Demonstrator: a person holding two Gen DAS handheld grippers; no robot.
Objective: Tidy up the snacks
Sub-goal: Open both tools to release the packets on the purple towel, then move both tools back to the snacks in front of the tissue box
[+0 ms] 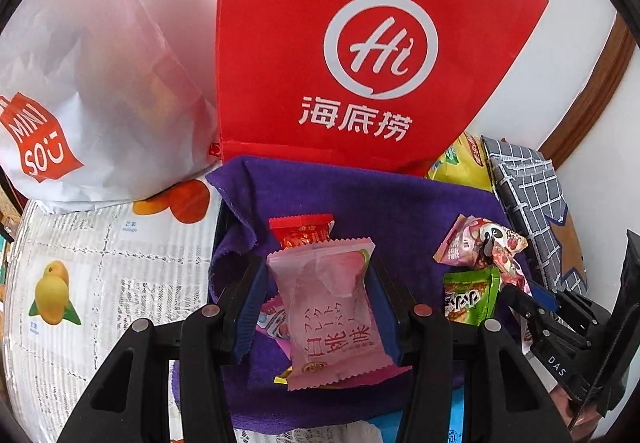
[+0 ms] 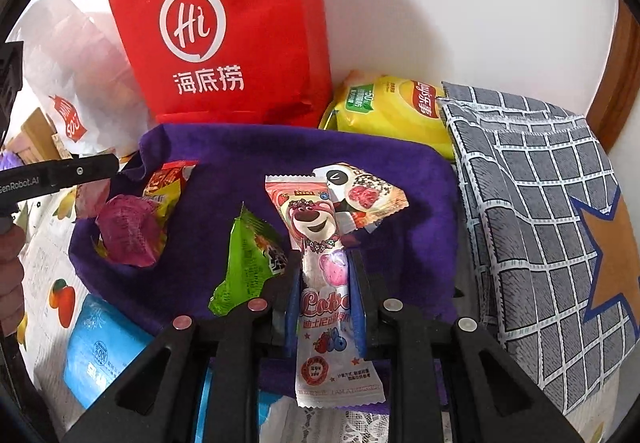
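1. Snacks lie scattered on a purple cloth (image 2: 248, 159) spread over the desk (image 1: 100, 263), which has a fruit-print cover.
2. Behind the cloth stands a red bag (image 1: 360, 43), upright, with a white bag (image 1: 92, 91) to its left.
3. At the right, a grey checked bag (image 2: 532, 203) lies beside the cloth, and a yellow chip bag (image 2: 392, 111) sits between it and the red bag.
4. A blue pack (image 2: 100, 347) lies at the cloth's near left edge.
5. The left gripper (image 1: 318, 295) has its fingers clamped on a pink packet (image 1: 332, 323), held above the cloth just in front of a red packet (image 1: 302, 231).
6. The right gripper (image 2: 325, 295) has its fingers clamped on a bear-print packet (image 2: 320, 243), next to a green packet (image 2: 248, 267) and touching a panda packet (image 2: 360, 195).
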